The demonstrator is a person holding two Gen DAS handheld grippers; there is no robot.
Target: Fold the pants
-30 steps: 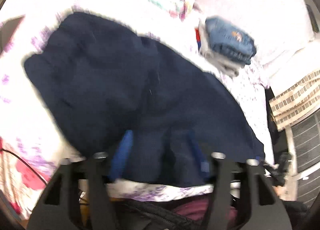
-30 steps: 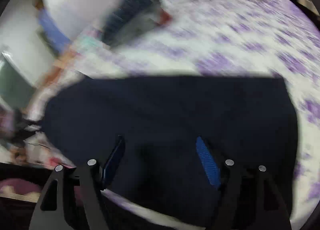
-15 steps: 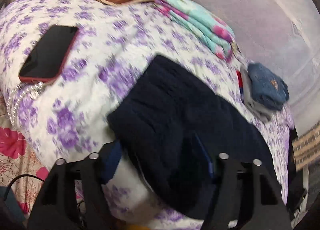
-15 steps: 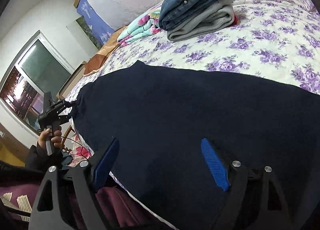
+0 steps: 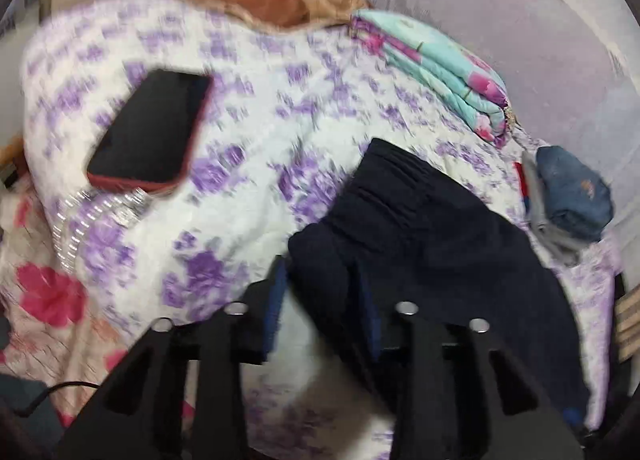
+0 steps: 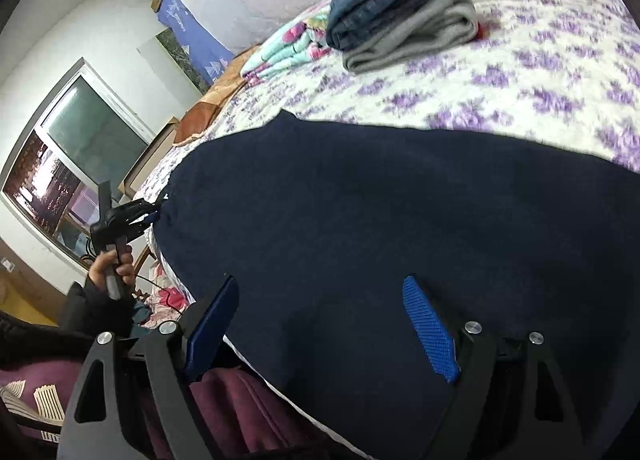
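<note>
**Navy pants spread on floral bed**

Left wrist: left gripper [image 5: 322, 302] low at bed edge, pads pinching the gathered waistband corner of the dark navy fabric pants [image 5: 432, 236].

Right wrist: right gripper [image 6: 322, 330] spread wide over pants [image 6: 380, 219], gripping nothing; person's left hand [image 6: 110, 266] holds its handle upright.

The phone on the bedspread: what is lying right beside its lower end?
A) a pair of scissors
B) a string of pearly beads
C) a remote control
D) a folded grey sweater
B: in the left wrist view, a string of pearly beads curls by the lower end of the phone.
</note>
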